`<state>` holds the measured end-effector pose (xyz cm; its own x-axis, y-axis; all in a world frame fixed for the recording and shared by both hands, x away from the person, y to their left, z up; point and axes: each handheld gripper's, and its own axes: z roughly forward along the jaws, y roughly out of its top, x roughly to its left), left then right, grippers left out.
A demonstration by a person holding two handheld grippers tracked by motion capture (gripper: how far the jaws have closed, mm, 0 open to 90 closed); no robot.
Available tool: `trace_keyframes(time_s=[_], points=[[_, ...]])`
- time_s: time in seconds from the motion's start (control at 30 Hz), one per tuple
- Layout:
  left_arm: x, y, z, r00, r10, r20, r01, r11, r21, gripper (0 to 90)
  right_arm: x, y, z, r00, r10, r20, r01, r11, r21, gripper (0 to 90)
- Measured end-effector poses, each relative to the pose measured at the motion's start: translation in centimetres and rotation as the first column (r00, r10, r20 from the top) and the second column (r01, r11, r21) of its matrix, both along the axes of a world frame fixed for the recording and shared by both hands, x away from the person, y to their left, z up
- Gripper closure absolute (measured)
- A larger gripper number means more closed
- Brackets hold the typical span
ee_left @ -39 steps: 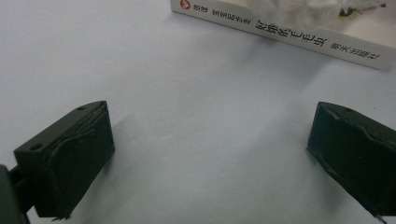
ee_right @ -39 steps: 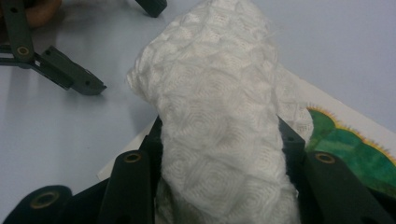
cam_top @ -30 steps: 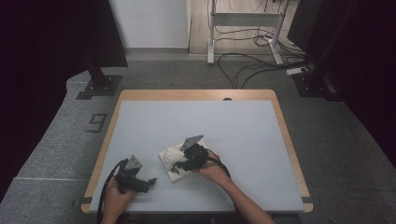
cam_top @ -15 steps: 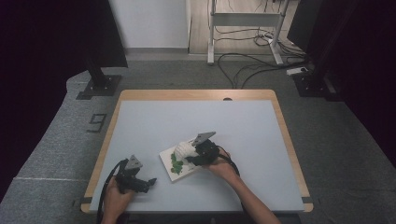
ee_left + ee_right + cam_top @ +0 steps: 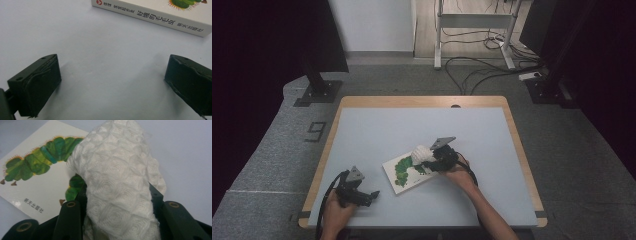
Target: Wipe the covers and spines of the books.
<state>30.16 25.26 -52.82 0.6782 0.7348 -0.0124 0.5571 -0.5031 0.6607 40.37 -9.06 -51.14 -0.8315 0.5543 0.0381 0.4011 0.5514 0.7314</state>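
White cloth (image 5: 117, 185) was pinched tight between the fingers (image 5: 71, 220) of my right gripper (image 5: 438, 159). I think I squeezed it in the middle so it bunched up into a soft lump and could rub the cover. The lump hung over the book (image 5: 408, 172), right at the book's far corner, above the green caterpillar (image 5: 32, 165) drawn on it. From my pictures I could not tell if the cloth pressed on the cover or floated just over it.

The book lay flat on the pale surface (image 5: 377, 130), near the front middle, turned a bit slantwise. That let me reach its whole cover from my right side.

My left gripper (image 5: 357, 192) sat low on the surface, just beside the book's near edge. Its fingers (image 5: 37, 85) were spread wide with nothing between them. I guess it waited there to steady the book if it slid.

I saw no box, bowl or bin on the surface.
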Motion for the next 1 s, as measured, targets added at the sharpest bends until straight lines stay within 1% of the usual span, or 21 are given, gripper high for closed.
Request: trace_keyframes(time_s=[0.1,0.3,0.37,0.53,0.63,1.0], points=[[0.0,0.0,0.0,1.0,0.0,0.0,0.0,1.0,0.0,0.0,0.1,-0.5,0.0,0.9999,-0.013,0.007,0.013,1.0,-0.007,53.7],[0.0,0.0,0.0,1.0,0.0,0.0,0.0,1.0,0.0,0.0,0.3,-1.7,-0.1,0.9988,-0.048,-0.011,0.048,0.999,-0.001,53.6],[0.0,0.0,0.0,1.0,0.0,0.0,0.0,1.0,0.0,0.0,0.3,-1.8,-0.1,0.9985,-0.055,-0.001,0.055,0.998,-0.004,53.7],[0.0,0.0,0.0,1.0,0.0,-0.001,0.0,1.0,0.0,0.0,0.3,-1.4,0.1,0.9984,-0.055,0.006,0.056,0.998,-0.032,53.7],[0.0,0.0,0.0,1.0,0.0,0.0,0.0,1.0,0.0,0.0,0.6,-1.1,0.1,0.9982,-0.058,0.014,0.059,0.997,-0.041,53.7],[0.0,0.0,0.0,1.0,0.0,0.0,0.0,1.0,0.0,0.0,2.1,0.5,0.4,0.9974,-0.069,0.019,0.071,0.995,-0.067,53.6]])
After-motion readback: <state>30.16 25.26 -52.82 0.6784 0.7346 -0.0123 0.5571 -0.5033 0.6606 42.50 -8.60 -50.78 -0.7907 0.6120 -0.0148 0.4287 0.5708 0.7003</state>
